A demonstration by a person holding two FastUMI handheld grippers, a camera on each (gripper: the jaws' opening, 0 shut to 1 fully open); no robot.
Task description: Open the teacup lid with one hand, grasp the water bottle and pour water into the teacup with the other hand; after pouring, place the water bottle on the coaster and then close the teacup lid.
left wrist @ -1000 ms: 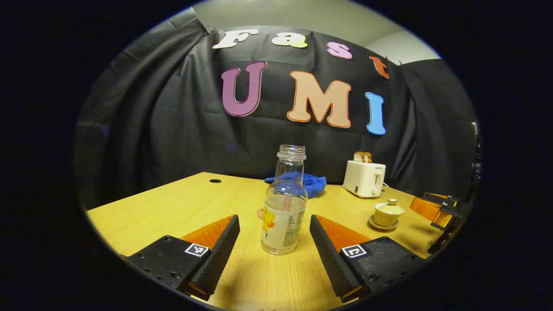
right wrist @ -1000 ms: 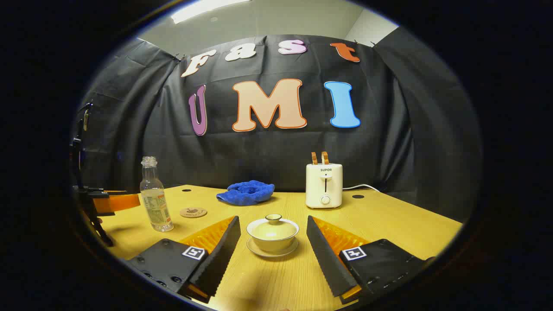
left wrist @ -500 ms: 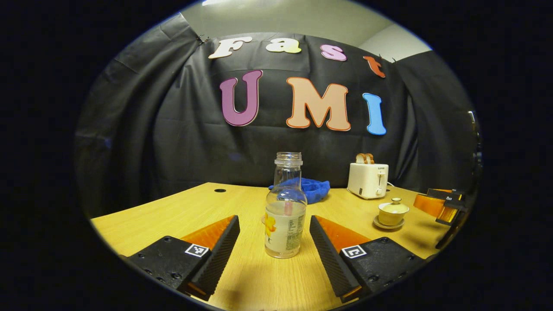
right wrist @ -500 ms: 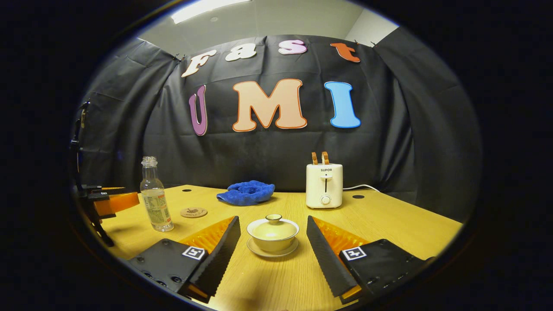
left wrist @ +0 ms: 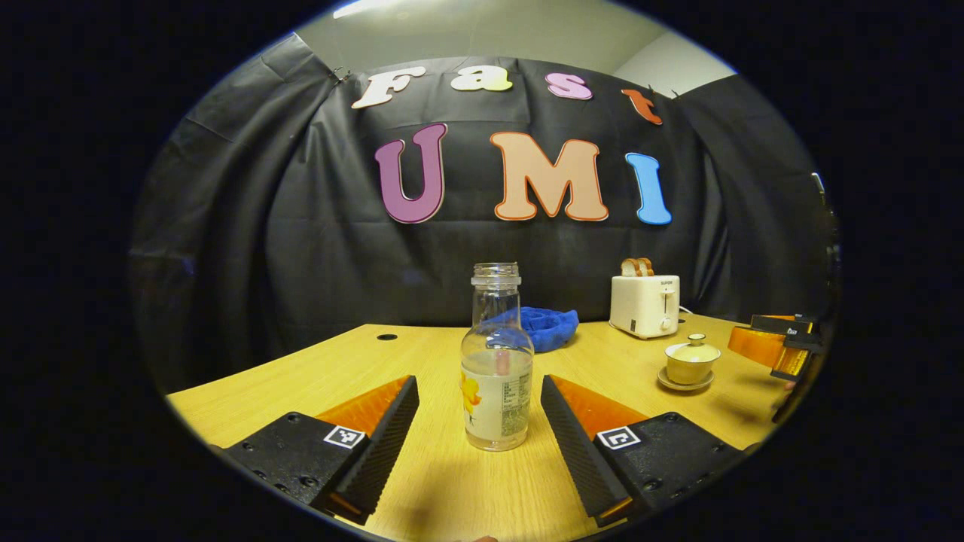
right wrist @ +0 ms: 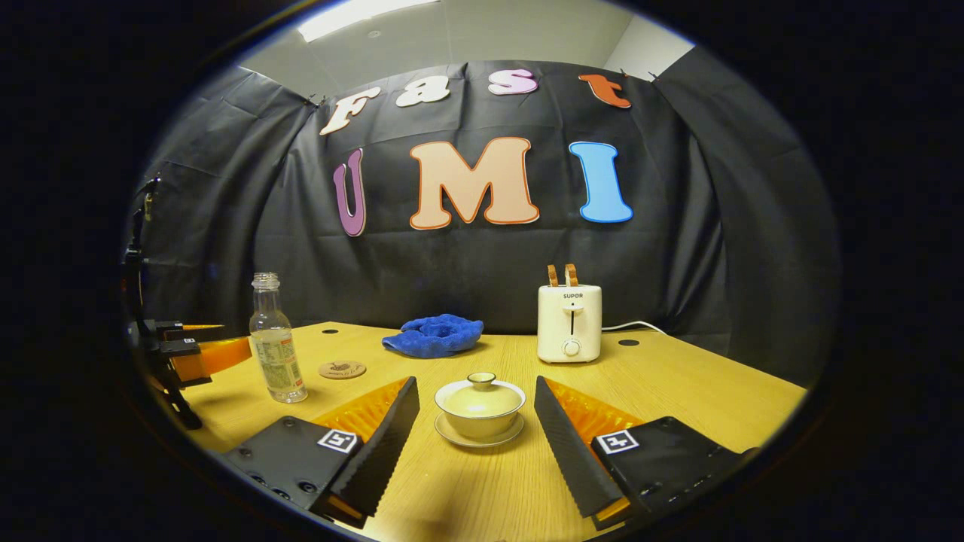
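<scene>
Since both claws are lined up on their targets but grip nothing yet, the step in hand looks like the approach: the right claw (right wrist: 476, 421) is to take the lid off while the left claw (left wrist: 480, 421) closes on the bottle. In the right gripper view the teacup (right wrist: 480, 409) sits on its saucer (right wrist: 477, 439) on the table (right wrist: 678, 391), centred between the wide-spread fingers and a little beyond their tips, its lid (right wrist: 480, 388) on and the small knob (right wrist: 481, 378) upright. The knob is the only real purchase, so the right claw would do best to rise above the cup rim, centre over the knob, narrow until both fingers bear on it, then lift straight up; a sideways pull would likely drag the cup on its saucer. In the left gripper view the water bottle (left wrist: 496, 369) stands upright and uncapped between that claw's spread fingers, touching neither, with water in roughly its lower half. I would push the left claw forward until the labelled belly sits deep between the pads, and grip there rather than at the narrow neck, squarely, so the smooth body does not twist when tipped. The coaster (right wrist: 342, 369) lies just beyond the bottle in the right gripper view, with a blue cloth (right wrist: 434, 336) and a toaster (right wrist: 569, 322) farther back, well clear of the path to the cup. Keep the open mouth level until the lid is clear of the cup.
</scene>
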